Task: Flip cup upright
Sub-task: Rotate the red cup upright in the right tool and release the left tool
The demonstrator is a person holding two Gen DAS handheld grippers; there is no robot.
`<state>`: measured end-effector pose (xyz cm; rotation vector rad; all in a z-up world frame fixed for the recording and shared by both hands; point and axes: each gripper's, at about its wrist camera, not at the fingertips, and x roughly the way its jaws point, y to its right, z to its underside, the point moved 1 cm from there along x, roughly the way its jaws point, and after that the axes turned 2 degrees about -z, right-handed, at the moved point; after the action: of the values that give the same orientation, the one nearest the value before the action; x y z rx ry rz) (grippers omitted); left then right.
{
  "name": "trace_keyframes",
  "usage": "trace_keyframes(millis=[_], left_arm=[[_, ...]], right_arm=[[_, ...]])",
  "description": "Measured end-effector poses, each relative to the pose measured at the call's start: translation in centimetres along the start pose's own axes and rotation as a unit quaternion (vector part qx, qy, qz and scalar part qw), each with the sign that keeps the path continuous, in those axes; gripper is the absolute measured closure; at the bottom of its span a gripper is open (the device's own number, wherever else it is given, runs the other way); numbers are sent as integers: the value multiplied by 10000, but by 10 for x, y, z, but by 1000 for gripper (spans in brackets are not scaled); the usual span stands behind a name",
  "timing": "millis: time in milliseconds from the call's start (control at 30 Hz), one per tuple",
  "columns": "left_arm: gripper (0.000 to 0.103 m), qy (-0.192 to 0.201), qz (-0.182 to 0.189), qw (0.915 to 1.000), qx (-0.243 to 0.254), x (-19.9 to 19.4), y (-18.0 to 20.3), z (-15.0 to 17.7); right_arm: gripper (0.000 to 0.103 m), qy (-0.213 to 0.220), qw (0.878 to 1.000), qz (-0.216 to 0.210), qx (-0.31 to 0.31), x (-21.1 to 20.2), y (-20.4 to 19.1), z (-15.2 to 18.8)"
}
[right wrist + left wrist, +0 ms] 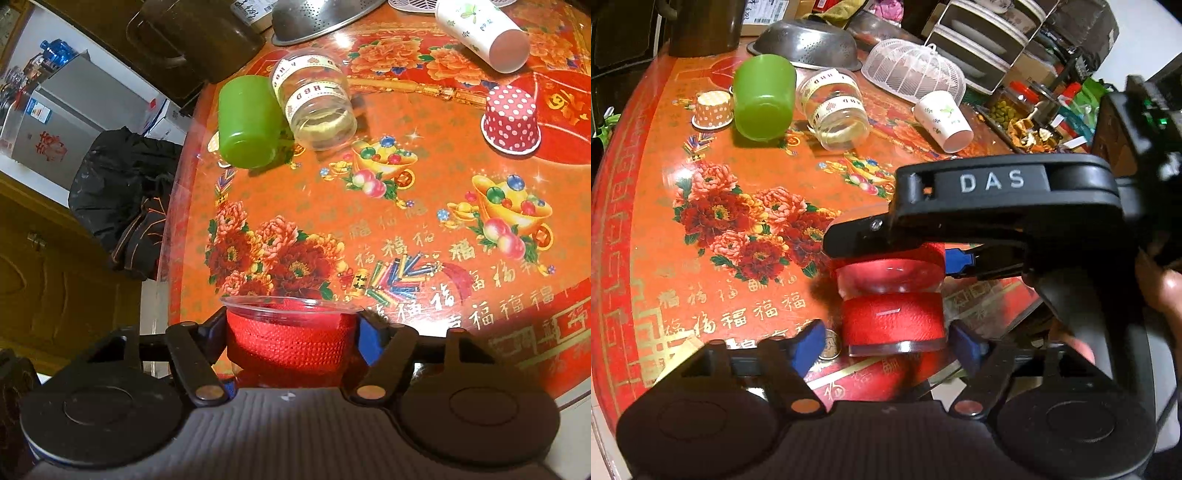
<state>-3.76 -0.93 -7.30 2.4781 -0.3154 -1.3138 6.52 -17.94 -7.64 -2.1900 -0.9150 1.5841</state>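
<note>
Two tools are being observed at one clear plastic cup (pixel 290 334) wrapped in red ribbon. The right tool (pixel 291 338) is being held clenched on the cup's wrapped wall, its blue pads pressed against both sides; the cup's open rim is being presented forward of this tool, above the counter (pixel 406 184). In the left wrist view the same cup (pixel 892 314) is being seen just ahead of the left tool (pixel 886 341), with the right tool (pixel 886 240) reaching in from the right over it. The left tool's blue pads (pixel 809 341) are being held at either side of the cup, seemingly apart from the wall, so this tool is judged released.

The cup is being judged light, thin-walled and easily crushed; the bare plastic is likely slippery, while the woven ribbon is offering friction. Purchase is best being taken on the ribbon band at mid-wall, with modest pressure. Further cups, including a green cup (pixel 249 122), are lying well ahead of both tools.
</note>
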Motion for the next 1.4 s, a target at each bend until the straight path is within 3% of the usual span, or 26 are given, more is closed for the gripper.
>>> trace_keyframes(millis=[200, 367, 467, 533, 600, 667, 733, 767, 833, 933, 967, 1000, 1067, 1100, 1167, 1267, 1400], left_arm=[[23, 168, 174, 9997, -77, -27, -30, 22], [22, 1000, 31, 9946, -259, -69, -58, 32], [21, 1602, 99, 9858, -503, -92, -74, 32], [20, 1908, 90, 9801, -540, -101, -79, 31], [20, 2183, 24, 9748, -468, -108, -78, 31], [20, 2421, 11, 9697, -327, -110, -73, 31], [20, 2548, 80, 9668, -191, -111, -68, 30], [20, 2553, 110, 9667, -141, -108, -65, 30], [20, 2496, 145, 9682, -110, -105, -62, 29], [20, 2468, 157, 9689, -72, -98, -58, 29], [20, 2488, 123, 9684, -101, -97, -57, 30], [20, 2500, 92, 9681, -114, -95, -57, 30], [20, 2489, 116, 9684, -74, -93, -55, 33], [20, 2462, 144, 9691, -56, -92, -54, 34], [20, 2462, 170, 9691, -10, -92, -53, 36], [20, 2521, 196, 9675, 33, -92, -52, 38], [20, 2547, 151, 9669, 41, -90, -52, 40]], right_arm=[[34, -20, 9999, -106, 92, -1, 2, -1], [34, 212, 9996, -177, -67, -8, 0, 1], [34, 973, 9935, -148, -581, -32, -14, 13], [34, 1712, 9786, -39, -1144, -55, -28, 29], [34, 2646, 9467, 190, -1826, -81, -43, 51], [34, 3612, 8957, 469, -2549, -102, -56, 79], [34, 4269, 8480, 646, -3073, -110, -59, 104], [34, 4497, 8304, 634, -3230, -111, -56, 114], [34, 4728, 8073, 555, -3488, -107, -47, 126], [34, 5372, 7570, 876, -3615, -91, -27, 146], [34, 5485, 7500, 886, -3589, -85, -20, 150], [35, 5520, 7516, 835, -3513, -77, -13, 151], [35, 5458, 7727, 733, -3157, -57, 4, 149], [35, 5432, 7764, 772, -3100, -51, 9, 151], [35, 5413, 7753, 1009, -3093, -37, 17, 151], [35, 5316, 7876, 1057, -2932, -34, 15, 148], [35, 5260, 7887, 1172, -2959, -28, 11, 145]])
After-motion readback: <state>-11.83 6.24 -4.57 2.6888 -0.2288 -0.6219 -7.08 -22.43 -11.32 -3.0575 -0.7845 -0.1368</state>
